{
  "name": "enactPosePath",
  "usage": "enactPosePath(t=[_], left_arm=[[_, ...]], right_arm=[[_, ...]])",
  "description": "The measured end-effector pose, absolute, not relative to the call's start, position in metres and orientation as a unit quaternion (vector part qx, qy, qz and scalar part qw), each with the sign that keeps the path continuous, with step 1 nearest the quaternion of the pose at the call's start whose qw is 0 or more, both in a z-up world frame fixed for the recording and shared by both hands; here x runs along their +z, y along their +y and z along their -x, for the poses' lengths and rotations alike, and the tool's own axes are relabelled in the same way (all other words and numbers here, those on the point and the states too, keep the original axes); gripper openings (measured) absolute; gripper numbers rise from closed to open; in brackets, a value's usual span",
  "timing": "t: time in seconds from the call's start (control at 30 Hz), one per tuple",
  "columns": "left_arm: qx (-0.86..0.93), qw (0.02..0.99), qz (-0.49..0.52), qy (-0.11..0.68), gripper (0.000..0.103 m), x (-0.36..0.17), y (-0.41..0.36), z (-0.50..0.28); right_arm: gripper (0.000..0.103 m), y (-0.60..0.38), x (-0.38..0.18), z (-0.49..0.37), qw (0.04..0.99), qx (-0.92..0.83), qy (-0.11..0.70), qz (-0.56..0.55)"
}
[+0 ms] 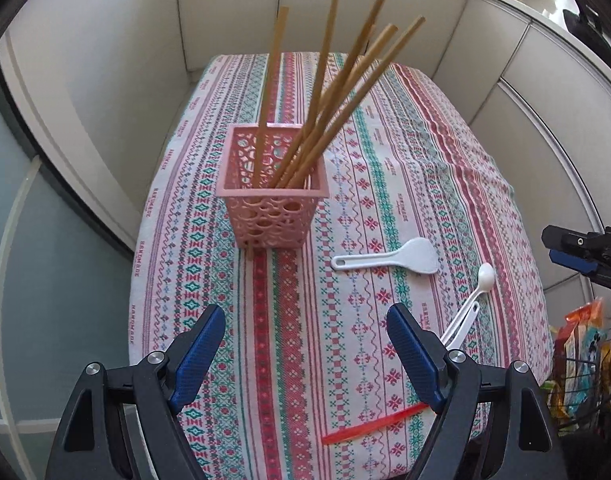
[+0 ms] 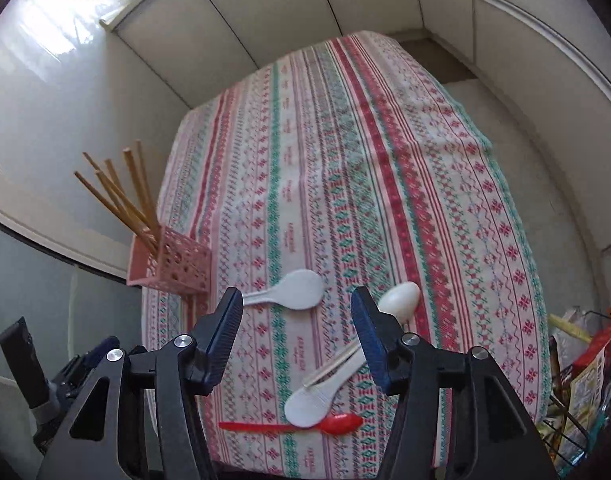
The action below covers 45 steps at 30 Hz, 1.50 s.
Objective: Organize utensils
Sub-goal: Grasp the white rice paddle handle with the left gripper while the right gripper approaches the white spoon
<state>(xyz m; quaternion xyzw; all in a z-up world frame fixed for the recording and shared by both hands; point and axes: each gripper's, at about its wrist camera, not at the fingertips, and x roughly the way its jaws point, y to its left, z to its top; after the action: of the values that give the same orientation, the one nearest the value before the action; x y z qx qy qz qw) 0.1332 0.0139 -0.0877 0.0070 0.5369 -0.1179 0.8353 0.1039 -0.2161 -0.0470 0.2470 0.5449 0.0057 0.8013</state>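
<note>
A pink perforated basket (image 1: 272,196) stands on the patterned tablecloth (image 1: 425,168) and holds several wooden chopsticks (image 1: 329,92). It also shows at the left of the right wrist view (image 2: 173,264). A white rice paddle (image 1: 389,261) lies to its right. A white spoon (image 1: 485,276) and a second white paddle (image 2: 321,396) lie nearer the front edge, over a red spoon (image 2: 305,426). My left gripper (image 1: 301,344) is open and empty, in front of the basket. My right gripper (image 2: 297,332) is open and empty above the white utensils.
White cabinet panels (image 1: 345,4) surround the table at the back and sides. A wire basket of snack packets (image 2: 585,392) stands off the table's right edge. The table's near-left edge drops to a grey floor (image 1: 65,280).
</note>
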Motion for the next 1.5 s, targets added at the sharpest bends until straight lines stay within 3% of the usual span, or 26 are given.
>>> enactPosePath(t=[0.3,0.5,0.73,0.97,1.2,1.27,1.33,1.47,1.5], left_arm=[[-0.153,0.801,-0.035,0.577,0.084,-0.122,-0.026,-0.136],[-0.206,0.796,-0.111,0.558,0.083,-0.143,-0.076,-0.141],[-0.245,0.788,-0.238,0.512,0.058,-0.161,-0.127,-0.147],[-0.236,0.772,-0.283,0.518,0.053,-0.184,-0.144,-0.167],[-0.231,0.772,-0.237,0.543,0.048,-0.184,-0.142,-0.180],[-0.249,0.768,-0.227,0.545,0.039,-0.181,-0.145,-0.178],[-0.276,0.758,-0.204,0.555,0.023,-0.176,-0.148,-0.177],[-0.281,0.770,-0.232,0.525,0.024,-0.169,-0.157,-0.169],[-0.279,0.772,-0.249,0.514,0.029,-0.168,-0.161,-0.167]], right_arm=[[0.059,-0.252,-0.097,-0.095,0.748,-0.014,0.608,-0.267],[0.059,-0.275,-0.116,-0.096,0.732,-0.024,0.619,-0.283],[0.060,-0.293,-0.131,-0.100,0.720,-0.026,0.625,-0.299],[0.060,-0.298,-0.136,-0.106,0.719,-0.018,0.623,-0.307],[0.060,-0.306,-0.141,-0.108,0.715,-0.021,0.624,-0.314],[0.060,-0.308,-0.143,-0.108,0.714,-0.025,0.625,-0.315],[0.060,-0.310,-0.144,-0.108,0.712,-0.025,0.626,-0.317],[0.060,-0.311,-0.145,-0.107,0.713,-0.025,0.625,-0.318],[0.060,-0.313,-0.144,-0.107,0.712,-0.025,0.624,-0.319]])
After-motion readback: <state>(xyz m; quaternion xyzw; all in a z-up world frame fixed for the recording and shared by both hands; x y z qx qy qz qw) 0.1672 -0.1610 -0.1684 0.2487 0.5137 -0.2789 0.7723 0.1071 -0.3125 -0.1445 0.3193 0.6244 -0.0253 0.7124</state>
